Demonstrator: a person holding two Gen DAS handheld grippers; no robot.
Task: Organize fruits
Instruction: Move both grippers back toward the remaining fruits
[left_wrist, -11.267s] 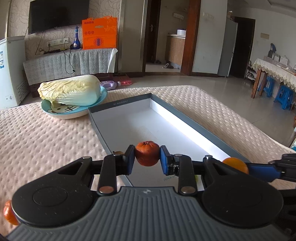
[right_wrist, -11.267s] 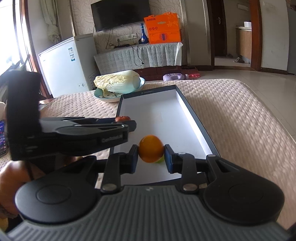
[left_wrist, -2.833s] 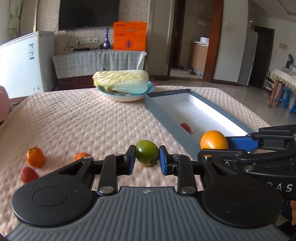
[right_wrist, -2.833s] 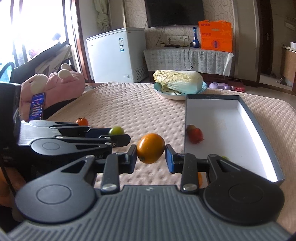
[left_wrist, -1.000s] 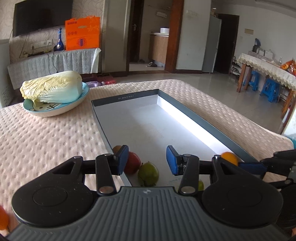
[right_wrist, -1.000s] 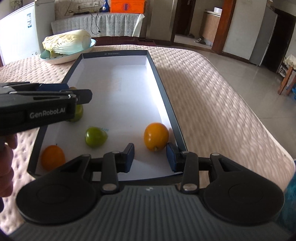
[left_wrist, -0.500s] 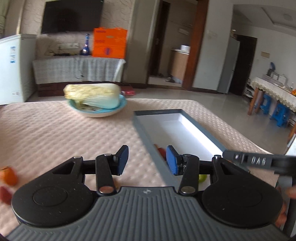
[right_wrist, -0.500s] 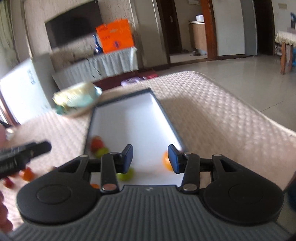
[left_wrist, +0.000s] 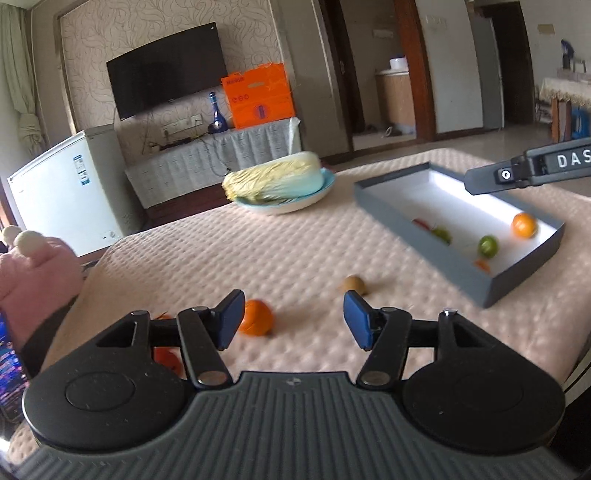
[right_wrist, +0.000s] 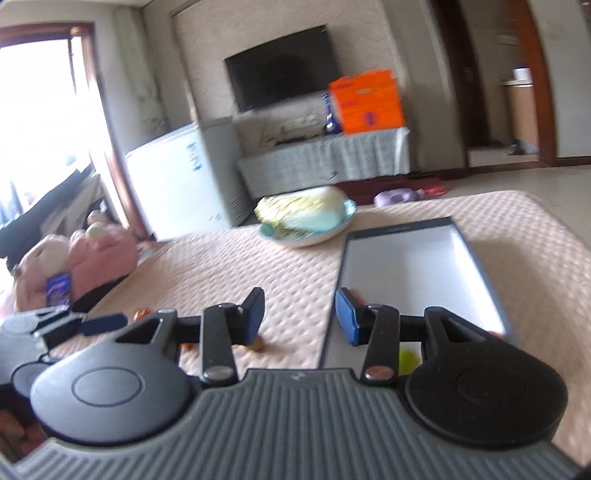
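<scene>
My left gripper (left_wrist: 293, 317) is spread wide with nothing in it, above the quilted cover (left_wrist: 229, 258); an orange fruit (left_wrist: 257, 322) lies just past its left finger and a brownish fruit (left_wrist: 354, 283) near the right one. The grey box (left_wrist: 524, 271) sits to the right, its long axis running away toward the cabbage plate (left_wrist: 280, 186). This view shows an orange (left_wrist: 523, 225) and green fruits (left_wrist: 487, 246) inside; my right wrist view hides most of them. My right gripper (right_wrist: 299, 317) is also wide open and empty, over the box's near-left corner.
</scene>
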